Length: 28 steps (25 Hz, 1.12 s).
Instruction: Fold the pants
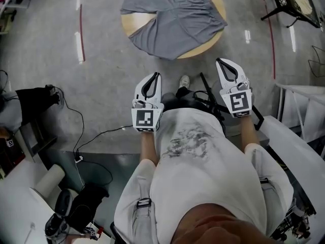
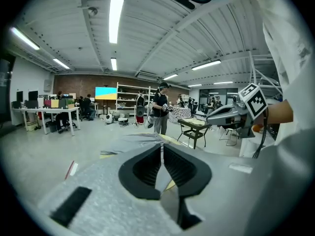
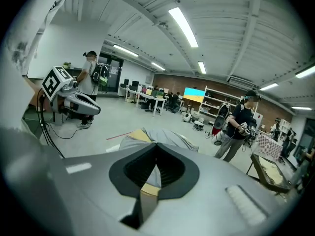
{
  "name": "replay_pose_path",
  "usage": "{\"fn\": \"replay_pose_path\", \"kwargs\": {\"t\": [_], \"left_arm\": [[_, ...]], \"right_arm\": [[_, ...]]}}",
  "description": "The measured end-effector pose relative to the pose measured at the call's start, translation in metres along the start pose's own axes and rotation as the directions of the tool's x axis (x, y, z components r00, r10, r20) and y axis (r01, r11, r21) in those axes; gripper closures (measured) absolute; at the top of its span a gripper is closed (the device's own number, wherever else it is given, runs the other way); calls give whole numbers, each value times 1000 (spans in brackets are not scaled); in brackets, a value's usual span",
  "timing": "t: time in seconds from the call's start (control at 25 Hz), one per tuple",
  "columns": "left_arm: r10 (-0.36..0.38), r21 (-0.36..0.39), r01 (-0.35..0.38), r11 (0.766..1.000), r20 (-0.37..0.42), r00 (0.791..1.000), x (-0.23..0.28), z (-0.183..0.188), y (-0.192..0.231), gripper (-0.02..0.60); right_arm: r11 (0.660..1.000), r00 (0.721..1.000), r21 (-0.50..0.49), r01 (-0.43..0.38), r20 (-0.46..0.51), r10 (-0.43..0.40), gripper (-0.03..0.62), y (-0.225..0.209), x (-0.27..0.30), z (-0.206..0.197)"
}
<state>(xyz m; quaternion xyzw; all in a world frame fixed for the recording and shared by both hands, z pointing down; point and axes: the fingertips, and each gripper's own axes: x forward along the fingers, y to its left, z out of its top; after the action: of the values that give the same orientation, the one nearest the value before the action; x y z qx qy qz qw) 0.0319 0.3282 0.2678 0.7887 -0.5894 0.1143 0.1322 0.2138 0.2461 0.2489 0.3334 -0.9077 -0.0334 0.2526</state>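
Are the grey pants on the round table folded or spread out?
Spread out: the pants cover most of the round table, the two legs lie apart, and cloth hangs over the edge.

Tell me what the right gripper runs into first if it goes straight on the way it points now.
Probably the grey pants draped over the round table, straight ahead of the right gripper, jaws shut. Nothing but bare floor shows in between, though depth is hard to judge.
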Motion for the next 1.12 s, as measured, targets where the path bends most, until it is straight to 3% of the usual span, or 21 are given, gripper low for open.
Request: {"fn": "replay_pose_path", "kwargs": {"t": [0.44, 0.72, 1.12], "left_arm": [[49, 0, -49, 999, -123, 991, 51, -90, 24, 481], [42, 14, -40, 999, -187, 981, 80, -149, 31, 414], [44, -7, -47, 999, -257, 965, 113, -211, 35, 382]], "right_arm": [[995, 994, -93, -31, -108, 21, 583, -29, 63, -68], [991, 990, -132, -30, -144, 11, 583, -46, 100, -103], [978, 975, -194, -78, -219, 35, 560, -65, 143, -151]]}}
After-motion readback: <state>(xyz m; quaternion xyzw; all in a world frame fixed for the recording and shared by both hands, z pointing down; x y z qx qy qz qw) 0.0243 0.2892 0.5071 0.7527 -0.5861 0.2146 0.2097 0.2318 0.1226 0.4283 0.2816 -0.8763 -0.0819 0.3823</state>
